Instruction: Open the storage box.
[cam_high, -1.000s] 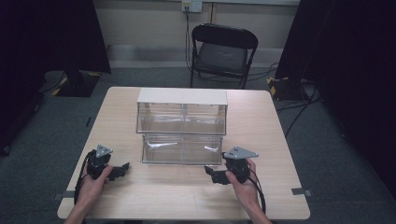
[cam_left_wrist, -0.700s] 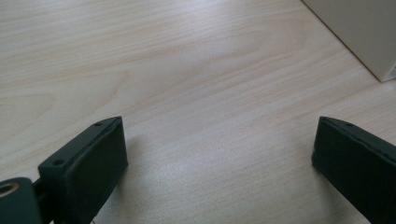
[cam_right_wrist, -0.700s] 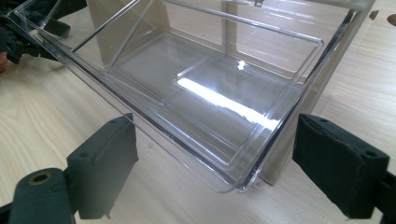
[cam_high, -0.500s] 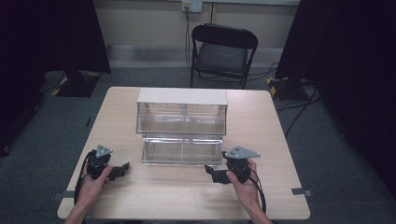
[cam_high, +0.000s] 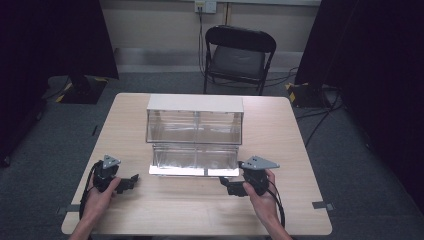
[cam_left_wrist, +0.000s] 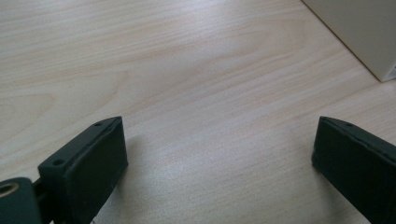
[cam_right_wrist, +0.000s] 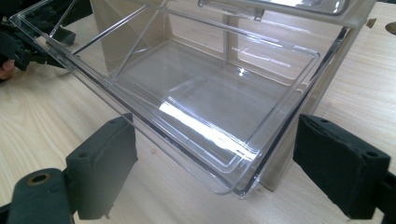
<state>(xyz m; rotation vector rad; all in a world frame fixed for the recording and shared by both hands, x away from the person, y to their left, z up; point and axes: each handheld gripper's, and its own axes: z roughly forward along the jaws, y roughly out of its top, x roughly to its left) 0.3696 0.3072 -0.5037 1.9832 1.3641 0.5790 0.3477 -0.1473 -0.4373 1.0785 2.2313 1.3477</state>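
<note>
With the clear lower drawer (cam_high: 194, 161) pulled out toward the near edge of the table (cam_high: 280, 210), below the white-topped cabinet (cam_high: 195, 104), the right gripper (cam_right_wrist: 215, 154) and left gripper (cam_left_wrist: 219, 154), both spread apart and empty, should probably meet its front squarely and push evenly to avoid jamming.

Both black grippers, left gripper (cam_high: 131, 182) and right gripper (cam_high: 226, 186), carry grey three-cornered plates and black cables.

Drawer cabinet (cam_high: 195, 120) sits mid-table (cam_high: 300, 145) nearer far edge, its lower drawer (cam_high: 195, 159) pulled out twd near edge, w/ left gripper (cam_high: 131, 182) & right gripper (cam_high: 227, 186) near that edge, either side of drawer front.
</note>
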